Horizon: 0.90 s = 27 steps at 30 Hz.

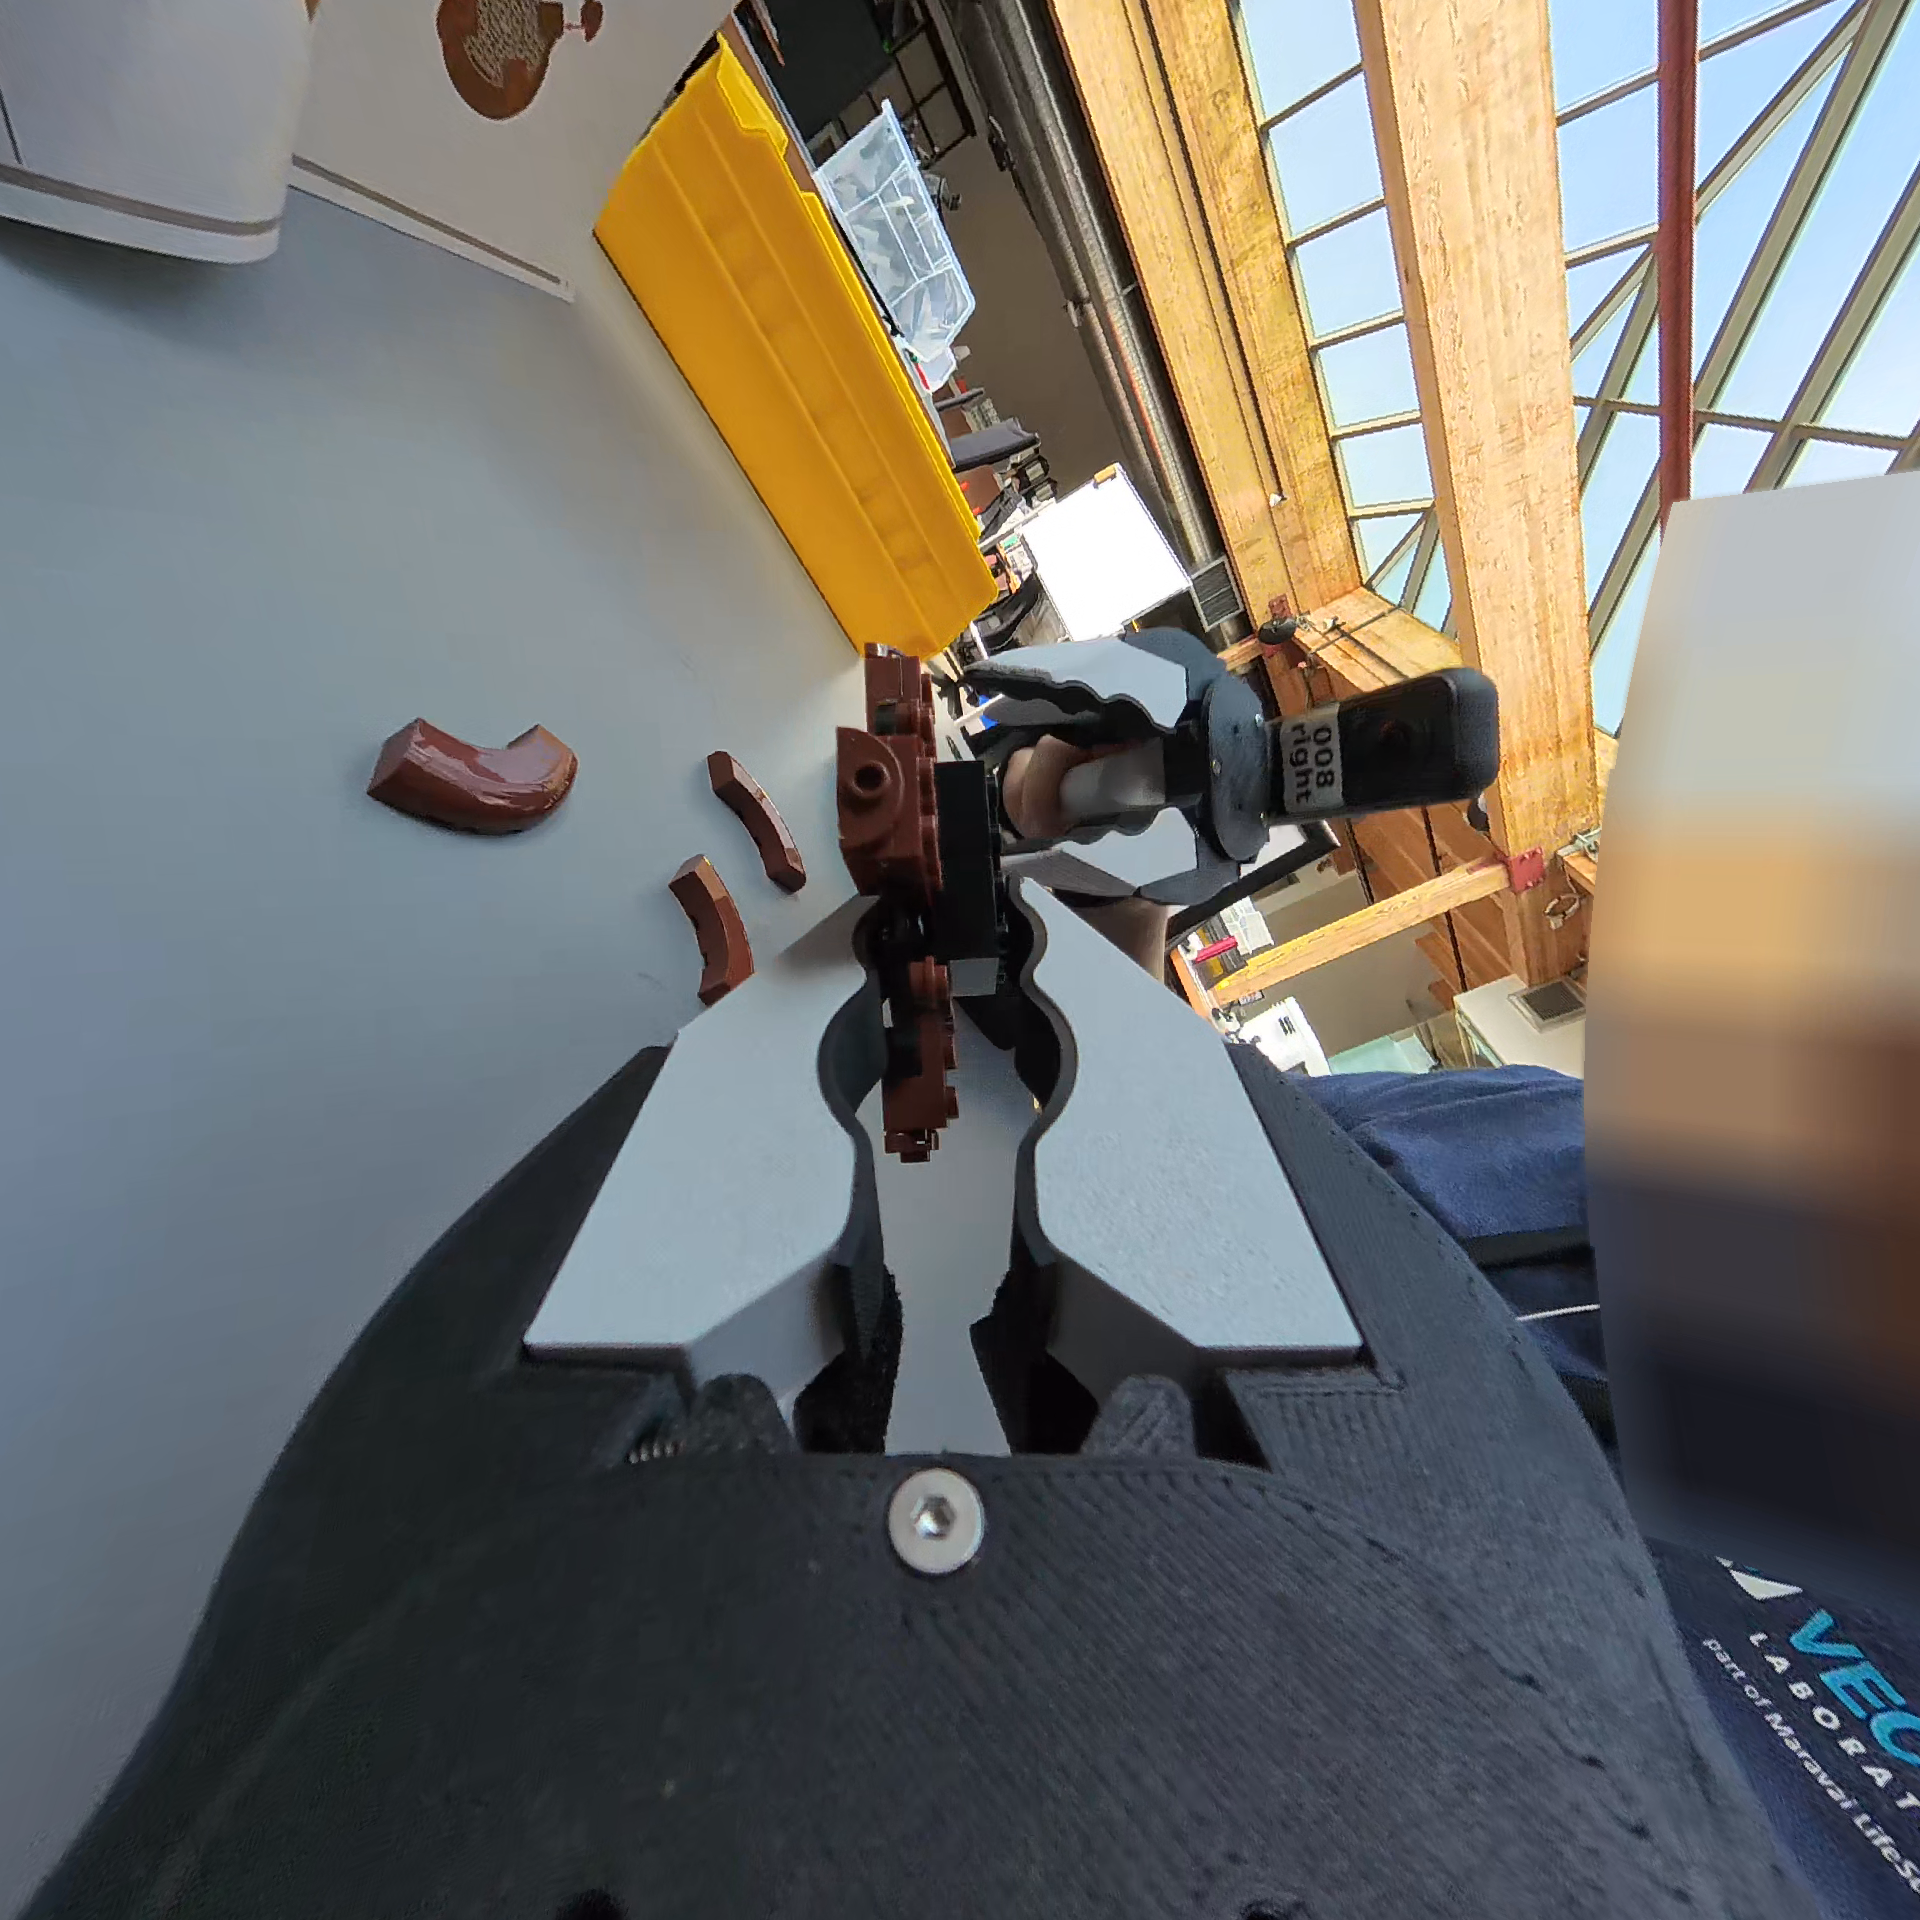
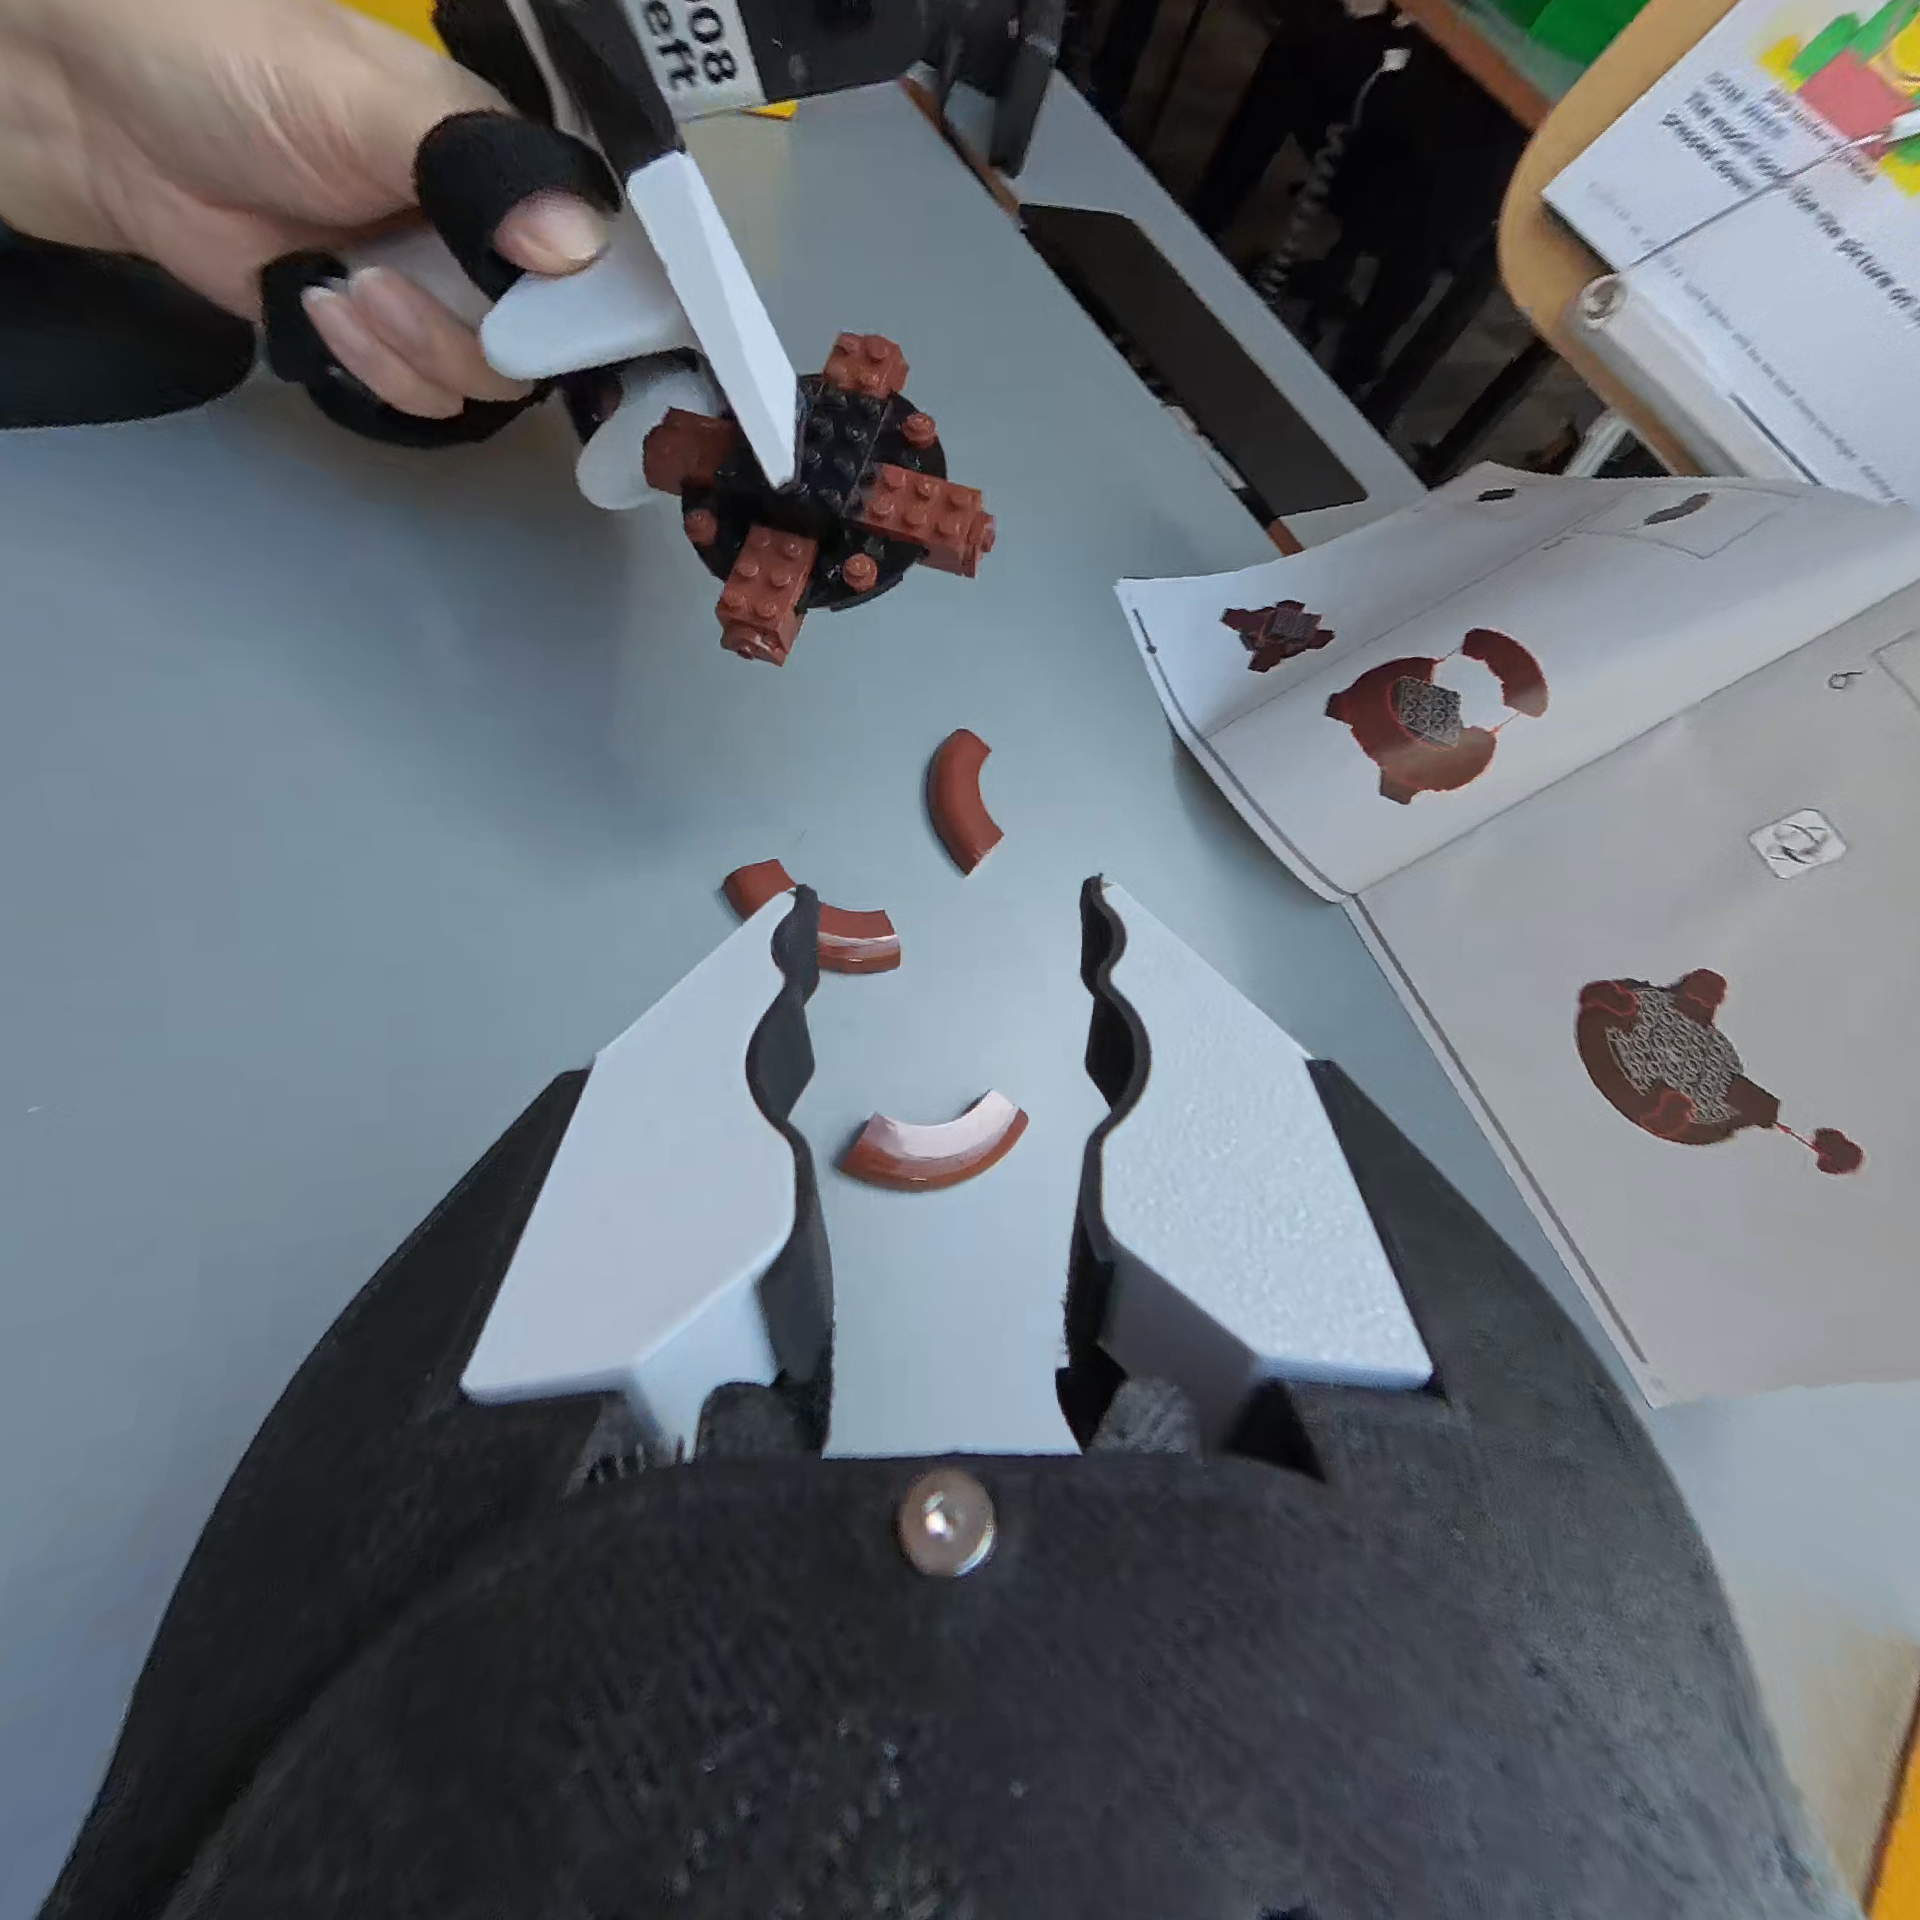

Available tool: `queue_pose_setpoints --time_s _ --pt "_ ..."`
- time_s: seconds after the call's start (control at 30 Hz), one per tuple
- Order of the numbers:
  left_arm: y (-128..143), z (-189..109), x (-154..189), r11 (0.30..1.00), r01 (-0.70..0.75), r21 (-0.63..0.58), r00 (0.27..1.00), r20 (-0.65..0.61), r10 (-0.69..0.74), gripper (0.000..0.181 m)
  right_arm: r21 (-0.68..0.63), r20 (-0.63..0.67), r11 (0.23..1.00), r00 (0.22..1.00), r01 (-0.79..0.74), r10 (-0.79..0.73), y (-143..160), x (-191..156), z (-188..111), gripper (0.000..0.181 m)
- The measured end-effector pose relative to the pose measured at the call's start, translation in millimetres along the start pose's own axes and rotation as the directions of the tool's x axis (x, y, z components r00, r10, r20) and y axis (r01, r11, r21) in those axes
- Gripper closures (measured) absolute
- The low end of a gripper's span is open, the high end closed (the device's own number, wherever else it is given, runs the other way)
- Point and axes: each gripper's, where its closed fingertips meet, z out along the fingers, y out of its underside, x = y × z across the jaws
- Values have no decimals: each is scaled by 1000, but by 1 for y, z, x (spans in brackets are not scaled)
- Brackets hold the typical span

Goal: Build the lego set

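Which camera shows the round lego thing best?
The right wrist view. It looks onto the model's face: a black disc with brown bricks sticking out like spokes, held up by the left gripper. The left wrist view shows the model only edge-on, pinched between its own fingers.

1. My left gripper point(image 1: 940, 935) has pale grey fingers with wavy black inner pads, a black ribbed body and one silver hex screw.
2. My right gripper point(image 2: 940, 904) looks the same.
3. The hand point(image 2: 312, 208) wears black finger loops, fabric I think.
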Motion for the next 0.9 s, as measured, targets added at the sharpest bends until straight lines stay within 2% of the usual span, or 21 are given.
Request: queue_pose_setpoints --time_s 0.1,0.17,0.27,0.37,0.4,0.53,0.67,0.73,0.77,0.87,0.9 --pt "11 3 2 997 9 -80 1000 -21 -10 164 93 208 992 976 -84 64 -22 -4 8 129" --pt "18 4 3 992 28 -126 998 -45 -34 164 82 384 964 901 -253 204 -33 -7 24 127" --pt "30 3 1 980 13 -200 999 -30 -19 164 1 593 860 692 -511 411 -48 -3 49 127" --pt "37 4 5 969 -2 -246 1000 -25 -4 164 -197 753 736 381 -647 536 -59 -12 56 127" --pt "38 5 9 968 -1 -251 999 -40 -10 164 -245 774 724 319 -645 547 -60 -17 58 128" --pt "43 4 7 960 -5 -280 1000 -18 0 164 -331 783 771 297 -544 546 -49 -40 66 138" --pt "46 4 9 955 2 -296 999 -32 -12 164 -397 800 719 168 -570 575 -53 -54 58 152" --pt "51 5 11 946 -16 -323 999 -34 5 164 -433 788 707 145 -559 598 -47 -61 57 160" --pt "53 5 11 941 -26 -337 999 -29 17 164 -452 789 691 109 -564 605 -46 -64 55 163" --pt "58 6 11 933 -27 -358 1000 -24 19 164 -497 779 628 11 -599 627 -47 -67 53 163" --pt "59 6 10 932 -21 -361 1000 -19 15 164 -510 775 605 -21 -612 631 -48 -67 53 156"
